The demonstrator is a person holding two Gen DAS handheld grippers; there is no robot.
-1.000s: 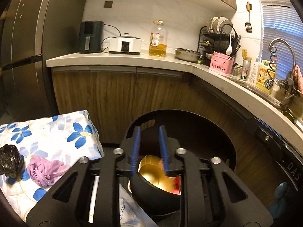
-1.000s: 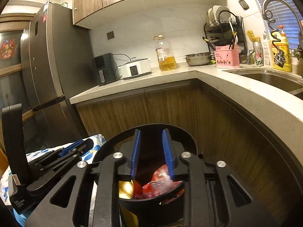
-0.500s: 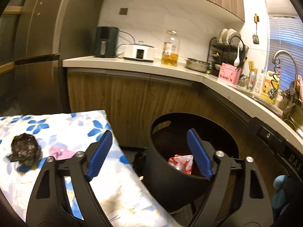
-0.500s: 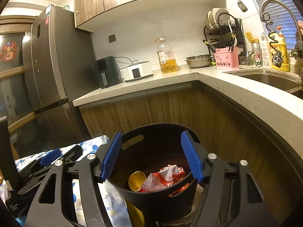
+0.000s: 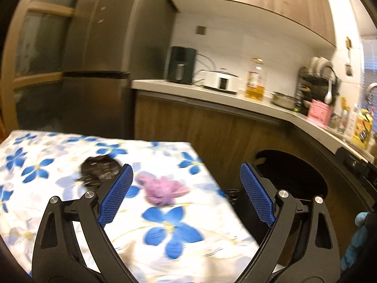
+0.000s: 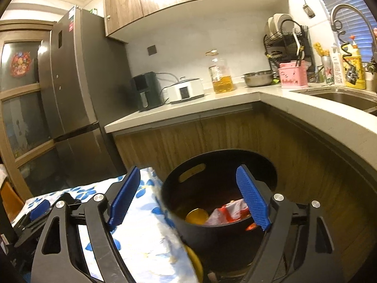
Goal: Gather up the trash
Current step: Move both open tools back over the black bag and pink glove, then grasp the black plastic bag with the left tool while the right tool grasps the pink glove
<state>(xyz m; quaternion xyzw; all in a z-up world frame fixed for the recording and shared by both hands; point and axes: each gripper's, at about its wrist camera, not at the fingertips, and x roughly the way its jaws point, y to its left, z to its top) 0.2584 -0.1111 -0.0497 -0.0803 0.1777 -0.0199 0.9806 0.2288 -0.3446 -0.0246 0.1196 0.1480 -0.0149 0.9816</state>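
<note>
Two scraps wait on the flowered tabletop [image 5: 59, 155], beside the black bin [image 6: 212, 212]: purple wad [image 5: 162, 189], black wad [image 5: 100, 171]. Left claw [image 5: 186, 193] gapes wide, empty, lined up on purple; right claw [image 6: 188, 198] hangs equally wide over the bin, empty.

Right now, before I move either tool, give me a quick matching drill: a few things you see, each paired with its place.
Things:
1. crumpled black plastic wad
2. crumpled purple tissue
3. red-and-white wrapper
4. bottle of yellow oil

Places:
A. on the pale counter
B. inside the black round bin
C. on the floral cloth, straight ahead between the left tool's fingers
D. on the floral cloth, behind the left tool's left finger

Pairs: 1-D, 2-C, 3-B, 4-A
</note>
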